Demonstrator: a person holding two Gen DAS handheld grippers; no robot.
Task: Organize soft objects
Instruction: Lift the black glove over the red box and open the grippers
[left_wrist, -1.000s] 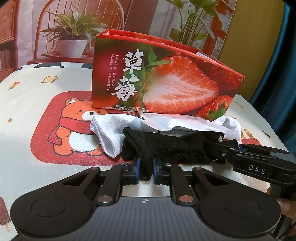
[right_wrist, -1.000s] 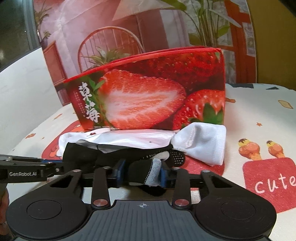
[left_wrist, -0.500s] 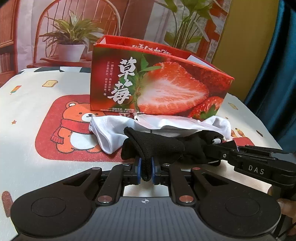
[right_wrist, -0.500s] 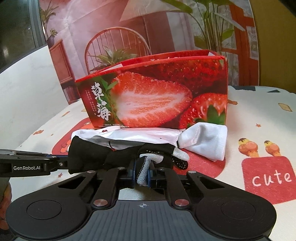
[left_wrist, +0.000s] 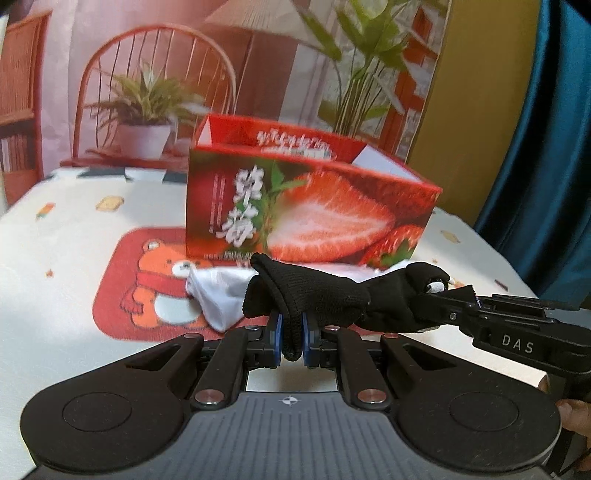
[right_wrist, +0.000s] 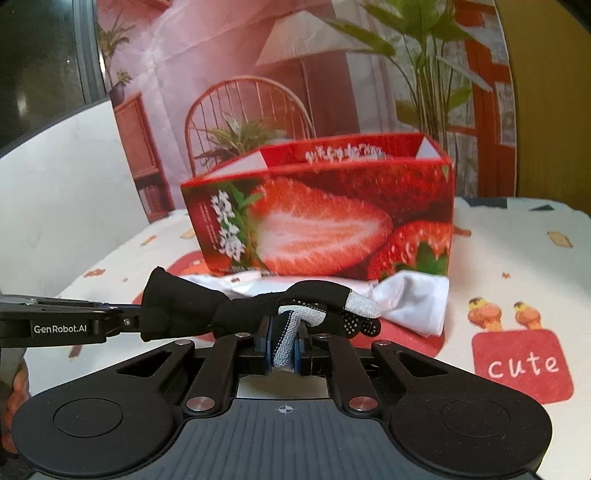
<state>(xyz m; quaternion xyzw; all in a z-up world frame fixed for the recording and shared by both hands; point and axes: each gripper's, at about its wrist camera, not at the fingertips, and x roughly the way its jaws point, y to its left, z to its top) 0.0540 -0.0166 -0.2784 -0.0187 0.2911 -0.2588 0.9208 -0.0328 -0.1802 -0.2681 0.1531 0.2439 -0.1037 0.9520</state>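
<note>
Black glove (left_wrist: 314, 291) pinched by both jaws (strung between) — white cloth (right_wrist: 413, 299), strawberry box (left_wrist: 306, 218) behind

My grippers hold the glove (left_wrist: 314, 291) before me; sock (right_wrist: 417, 299) beyond, box (right_wrist: 325, 218) at twelve o'clock behind.

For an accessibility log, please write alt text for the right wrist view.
The right gripper is shut on a black glove, whose other end the left gripper holds. Behind it, white cloth lies by an open strawberry box.
</note>
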